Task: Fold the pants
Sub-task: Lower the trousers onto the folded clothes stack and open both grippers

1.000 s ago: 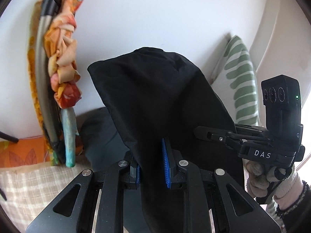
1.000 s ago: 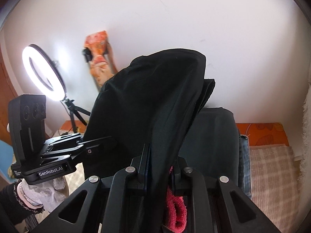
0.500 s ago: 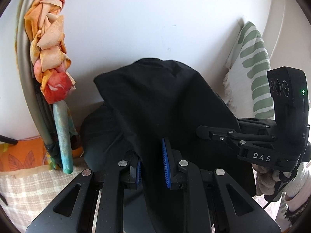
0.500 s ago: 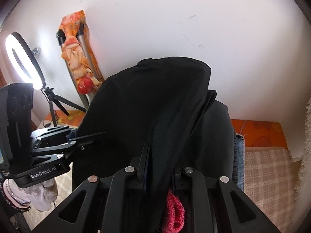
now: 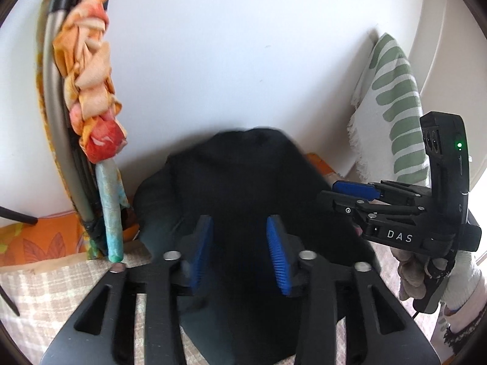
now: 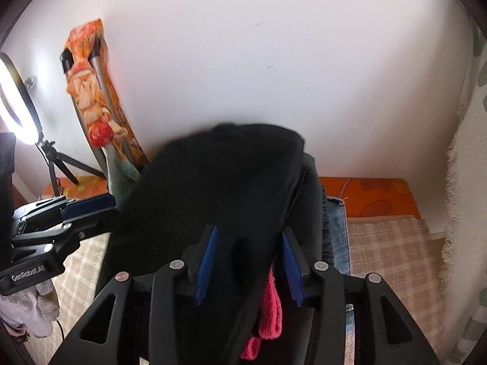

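Both tongs stand spread: the left tongs point(image 5: 239, 254) and right tongs point(image 6: 249, 266) each straddle the black pants point(image 5: 243, 182), heaped on the checked bed cover point(image 6: 392, 252) against the wall.

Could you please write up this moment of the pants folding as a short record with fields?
garment: black pants, bunched on the checked cover
left hand-held gripper: open, pants between the pads, not pinched
right hand-held gripper: open, pants lying between the pads
beside pants: red cloth, denim
backdrop: white wall, ring light
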A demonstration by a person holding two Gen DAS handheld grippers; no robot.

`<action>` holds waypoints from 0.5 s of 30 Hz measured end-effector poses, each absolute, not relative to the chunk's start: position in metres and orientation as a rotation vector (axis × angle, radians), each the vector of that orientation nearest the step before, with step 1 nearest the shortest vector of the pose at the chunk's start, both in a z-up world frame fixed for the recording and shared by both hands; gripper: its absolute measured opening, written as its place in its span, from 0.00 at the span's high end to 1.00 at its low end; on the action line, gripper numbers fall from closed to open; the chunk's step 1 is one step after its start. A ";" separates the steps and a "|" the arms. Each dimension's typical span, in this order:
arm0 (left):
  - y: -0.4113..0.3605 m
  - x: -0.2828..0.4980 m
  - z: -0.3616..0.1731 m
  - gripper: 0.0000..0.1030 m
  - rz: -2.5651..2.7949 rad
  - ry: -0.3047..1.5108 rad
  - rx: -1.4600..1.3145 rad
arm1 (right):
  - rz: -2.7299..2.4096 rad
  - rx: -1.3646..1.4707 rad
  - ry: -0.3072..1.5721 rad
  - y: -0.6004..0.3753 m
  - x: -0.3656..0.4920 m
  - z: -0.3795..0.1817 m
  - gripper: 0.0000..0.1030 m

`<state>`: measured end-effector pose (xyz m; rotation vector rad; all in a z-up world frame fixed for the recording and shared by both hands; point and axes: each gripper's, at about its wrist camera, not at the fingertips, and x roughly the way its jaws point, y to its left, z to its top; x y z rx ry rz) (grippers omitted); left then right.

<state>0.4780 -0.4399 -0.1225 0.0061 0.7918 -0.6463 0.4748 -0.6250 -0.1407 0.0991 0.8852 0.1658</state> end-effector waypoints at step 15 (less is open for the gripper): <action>-0.418 0.416 -0.072 0.42 -0.657 0.707 0.035 | 0.109 0.049 0.762 -0.608 0.410 -0.083 0.19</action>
